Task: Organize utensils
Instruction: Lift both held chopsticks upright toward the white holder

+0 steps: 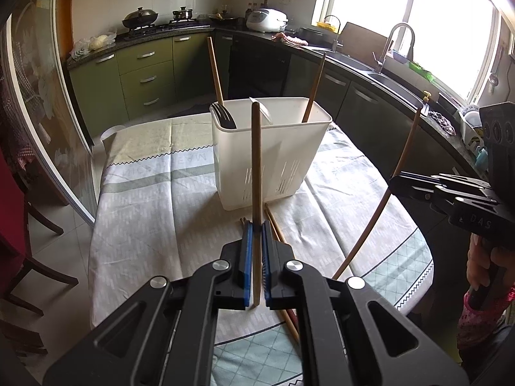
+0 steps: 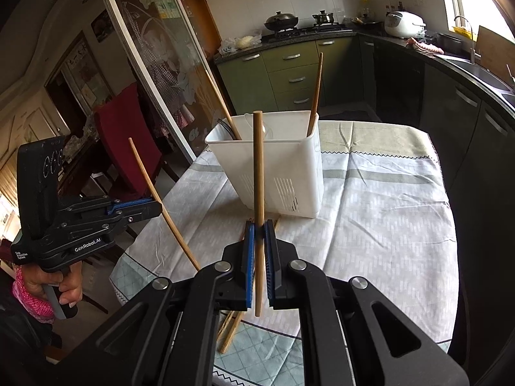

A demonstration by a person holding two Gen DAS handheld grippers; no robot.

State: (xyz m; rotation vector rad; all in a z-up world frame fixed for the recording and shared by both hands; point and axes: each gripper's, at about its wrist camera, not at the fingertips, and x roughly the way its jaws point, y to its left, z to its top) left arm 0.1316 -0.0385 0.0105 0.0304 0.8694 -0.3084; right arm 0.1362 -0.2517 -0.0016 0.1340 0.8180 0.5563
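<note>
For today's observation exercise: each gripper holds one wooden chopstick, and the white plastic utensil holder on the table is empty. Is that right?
Not quite. The white plastic utensil holder is not empty: the left wrist view shows two wooden chopsticks and dark utensil handles standing in it. Each gripper does hold one chopstick.

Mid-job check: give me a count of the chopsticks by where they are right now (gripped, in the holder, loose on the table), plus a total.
Gripped: 2, one in the left gripper and one in the right gripper.
Standing in the white holder: 2.
Loose on the tablecloth: at least 3, partly hidden under the grippers, so uncertain.
Total: at least 7.
</note>
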